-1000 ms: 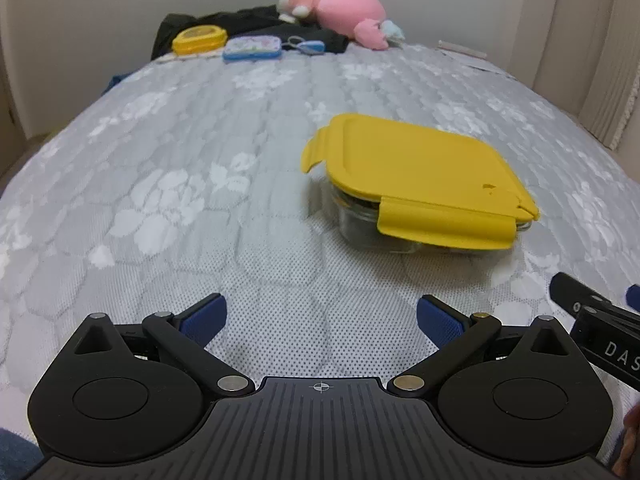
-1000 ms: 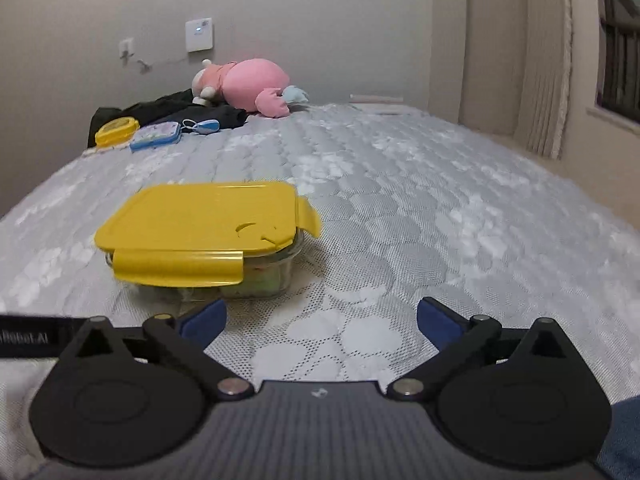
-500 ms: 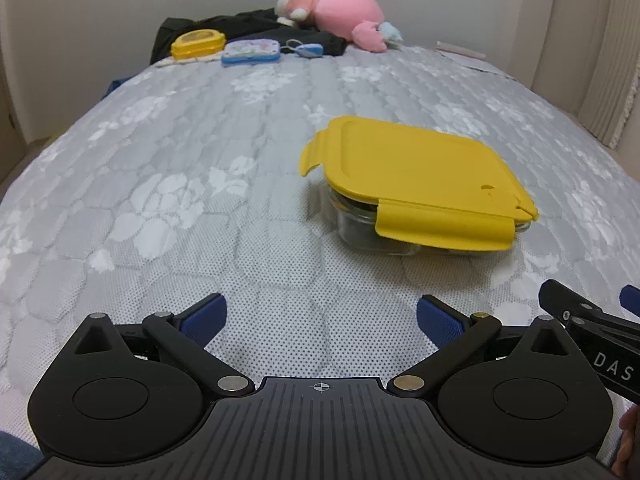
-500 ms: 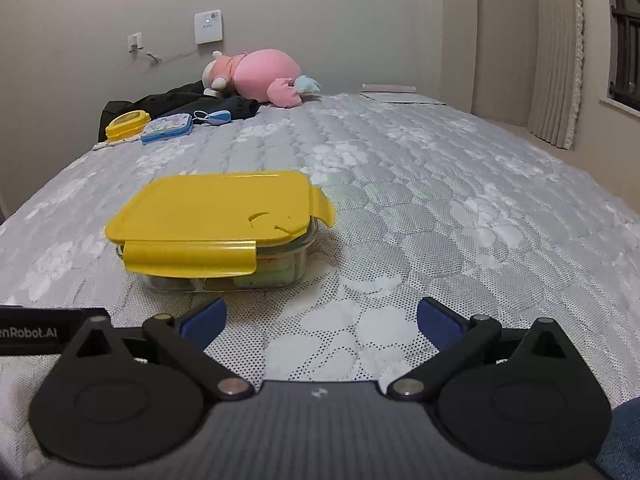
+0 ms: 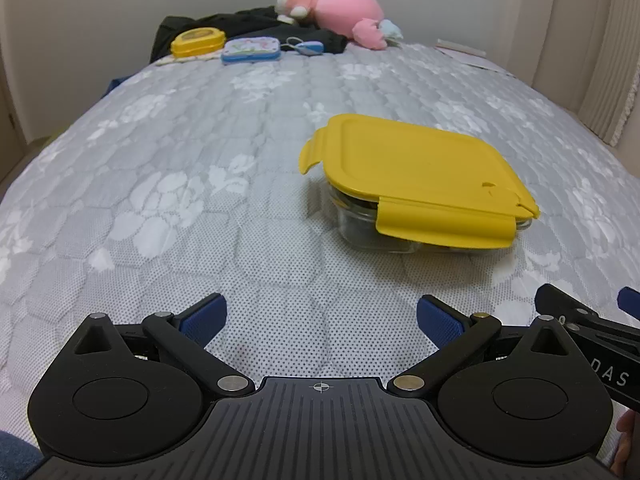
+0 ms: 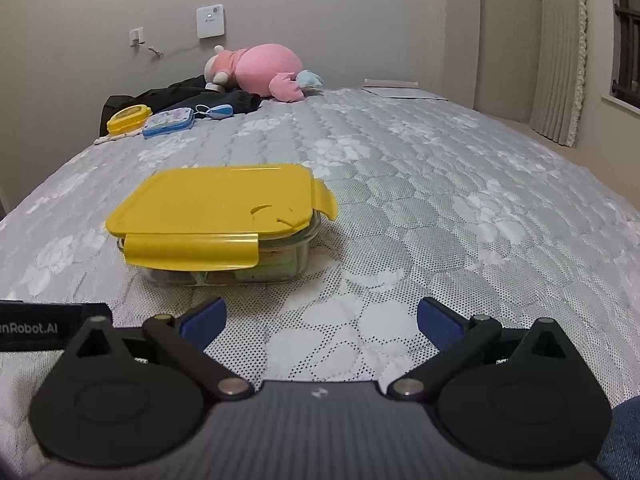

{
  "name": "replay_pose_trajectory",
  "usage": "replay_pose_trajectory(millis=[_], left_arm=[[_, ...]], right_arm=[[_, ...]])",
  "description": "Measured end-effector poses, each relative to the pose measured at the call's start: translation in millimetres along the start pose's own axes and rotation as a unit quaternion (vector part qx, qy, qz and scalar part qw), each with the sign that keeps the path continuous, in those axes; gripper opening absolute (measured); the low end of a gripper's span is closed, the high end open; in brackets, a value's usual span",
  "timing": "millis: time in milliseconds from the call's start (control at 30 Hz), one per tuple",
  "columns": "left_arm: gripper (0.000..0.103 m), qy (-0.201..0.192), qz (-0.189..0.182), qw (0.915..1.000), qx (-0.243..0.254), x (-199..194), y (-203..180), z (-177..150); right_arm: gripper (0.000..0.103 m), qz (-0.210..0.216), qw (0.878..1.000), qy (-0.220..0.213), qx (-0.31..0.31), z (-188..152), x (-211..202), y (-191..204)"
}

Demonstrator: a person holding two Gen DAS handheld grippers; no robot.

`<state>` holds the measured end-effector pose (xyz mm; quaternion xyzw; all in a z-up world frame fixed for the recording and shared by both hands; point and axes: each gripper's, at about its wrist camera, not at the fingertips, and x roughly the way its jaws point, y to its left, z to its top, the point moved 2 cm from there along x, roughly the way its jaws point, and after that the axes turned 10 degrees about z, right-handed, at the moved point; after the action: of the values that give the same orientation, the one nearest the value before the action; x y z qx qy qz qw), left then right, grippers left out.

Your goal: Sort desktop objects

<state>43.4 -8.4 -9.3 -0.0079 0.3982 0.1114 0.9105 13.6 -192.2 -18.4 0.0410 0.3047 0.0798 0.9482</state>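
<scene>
A glass food box with a yellow lid (image 5: 416, 168) rests on the grey quilted bed (image 5: 168, 168), lid on and its front flap unlatched. It also shows in the right wrist view (image 6: 216, 200). My left gripper (image 5: 322, 316) is open and empty, low over the bed, with the box ahead to its right. My right gripper (image 6: 322, 316) is open and empty, with the box ahead to its left. The right gripper's tip shows at the left wrist view's right edge (image 5: 580, 316).
At the bed's far end lie a small yellow box (image 5: 197, 41), a blue patterned tin (image 5: 251, 49), a blue keyring (image 5: 306, 47), dark clothing (image 5: 248, 26) and a pink plush toy (image 5: 340, 6). Papers (image 5: 464, 51) lie far right. Curtains (image 6: 560, 52) hang at right.
Both grippers have risen and tilted a little, so the box sits slightly lower in each view. Both stay open and empty. The box has not moved.
</scene>
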Motion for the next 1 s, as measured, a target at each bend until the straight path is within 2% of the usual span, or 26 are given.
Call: replay_pose_trajectory(millis=[1000], left_arm=[[0.103,0.008,-0.002,1.0,-0.003,1.4,-1.7,0.0]], right_arm=[[0.102,0.004,1.0,0.008,0.0,-1.0,1.6,1.9]])
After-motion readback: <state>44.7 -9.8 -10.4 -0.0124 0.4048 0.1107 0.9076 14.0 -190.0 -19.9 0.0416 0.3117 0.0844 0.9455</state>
